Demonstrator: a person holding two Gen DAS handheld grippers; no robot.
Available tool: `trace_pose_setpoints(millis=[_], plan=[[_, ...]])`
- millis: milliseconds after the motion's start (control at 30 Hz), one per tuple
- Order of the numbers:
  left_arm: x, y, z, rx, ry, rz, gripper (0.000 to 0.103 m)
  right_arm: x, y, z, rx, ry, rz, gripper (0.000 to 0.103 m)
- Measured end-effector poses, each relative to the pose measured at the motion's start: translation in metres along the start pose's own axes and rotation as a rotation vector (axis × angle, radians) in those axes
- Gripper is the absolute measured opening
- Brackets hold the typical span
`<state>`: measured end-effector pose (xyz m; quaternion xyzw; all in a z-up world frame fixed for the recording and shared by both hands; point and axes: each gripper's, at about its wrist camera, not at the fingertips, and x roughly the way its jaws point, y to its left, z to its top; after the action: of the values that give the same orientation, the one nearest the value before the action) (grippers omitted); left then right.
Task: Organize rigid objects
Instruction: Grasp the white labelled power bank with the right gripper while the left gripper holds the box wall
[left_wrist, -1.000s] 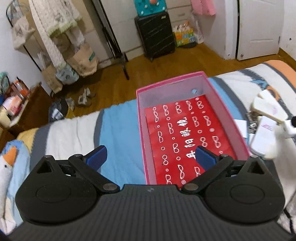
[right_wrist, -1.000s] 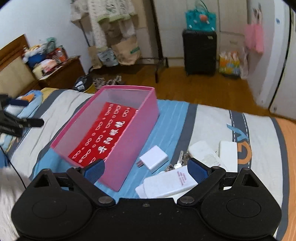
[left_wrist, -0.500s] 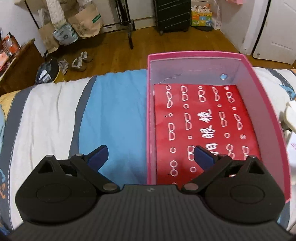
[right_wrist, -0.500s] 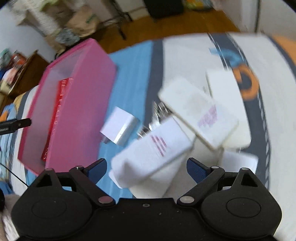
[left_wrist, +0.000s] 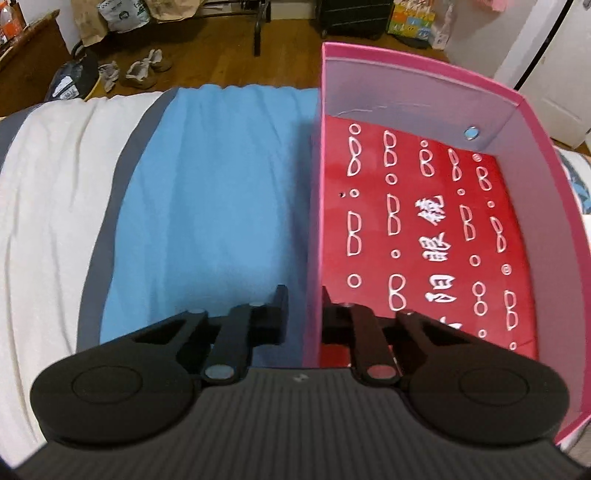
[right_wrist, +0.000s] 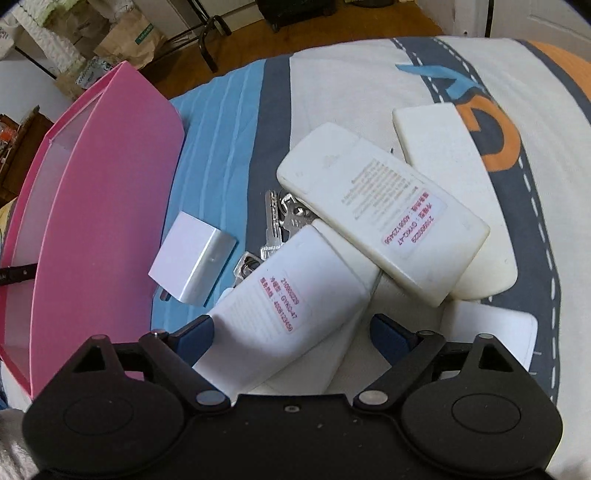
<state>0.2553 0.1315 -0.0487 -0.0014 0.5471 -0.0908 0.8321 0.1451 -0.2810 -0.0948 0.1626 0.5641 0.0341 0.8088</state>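
A pink box (left_wrist: 424, 74) with red lining sits open on the bed; beside it lie white remotes (right_wrist: 380, 210), keys (right_wrist: 280, 221) and a charger (right_wrist: 192, 258).

**Two wrist cameras, both looking steeply down at the bed**

Your left camera looks close over the pink box (left_wrist: 406, 85). Your right camera looks close over the white remotes (right_wrist: 380, 210). Both views share the box (right_wrist: 103, 206) and the striped bedsheet (left_wrist: 207, 192).

The left gripper (left_wrist: 303, 306) is closing on the near left wall of the pink box (left_wrist: 424, 70), one finger outside, one inside above its red liner (left_wrist: 424, 229). The box sits on the striped bedspread (left_wrist: 207, 206).
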Motion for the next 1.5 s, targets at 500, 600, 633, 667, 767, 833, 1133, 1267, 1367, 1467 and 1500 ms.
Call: trace_pose_setpoints(millis=[500, 600, 633, 667, 767, 833, 1133, 1267, 1367, 1467, 1500], plan=[[-0.005, -0.010, -0.006, 0.001, -0.021, 0.002, 0.005, -0.019, -0.016, 0.001, 0.023, -0.039, 0.096, 0.027], [-0.006, -0.010, -0.006, 0.006, -0.016, 0.003, 0.005, -0.014, -0.020, 0.001, 0.078, 0.000, 0.147, 0.040], [-0.006, -0.010, -0.006, 0.009, -0.015, 0.002, 0.005, -0.013, -0.019, 0.002, 0.075, 0.003, 0.153, 0.047], [-0.007, -0.010, -0.006, 0.013, -0.013, 0.000, 0.005, -0.011, -0.019, 0.002, 0.084, 0.004, 0.167, 0.056], [-0.006, -0.010, -0.006, 0.018, -0.008, -0.004, 0.005, -0.008, -0.014, 0.003, 0.101, -0.009, 0.201, 0.065], [-0.006, -0.009, -0.006, 0.016, -0.006, -0.005, 0.005, -0.006, -0.010, 0.005, 0.095, -0.029, 0.202, 0.064], [-0.006, -0.005, -0.006, 0.002, -0.001, -0.020, 0.006, -0.006, -0.012, 0.008, 0.083, -0.038, 0.254, 0.021], [-0.006, -0.006, -0.006, 0.004, -0.002, -0.020, 0.006, -0.006, -0.010, 0.009, 0.093, -0.033, 0.285, 0.027], [-0.005, -0.005, -0.006, 0.000, -0.002, -0.024, 0.006, 0.001, -0.015, 0.006, 0.141, 0.007, 0.360, 0.027], [-0.005, -0.006, -0.006, 0.001, -0.002, -0.023, 0.006, 0.004, -0.009, 0.004, 0.132, 0.006, 0.325, 0.027], [-0.005, -0.006, -0.006, 0.001, -0.002, -0.023, 0.006, 0.000, -0.008, 0.004, 0.121, -0.007, 0.311, 0.031]])
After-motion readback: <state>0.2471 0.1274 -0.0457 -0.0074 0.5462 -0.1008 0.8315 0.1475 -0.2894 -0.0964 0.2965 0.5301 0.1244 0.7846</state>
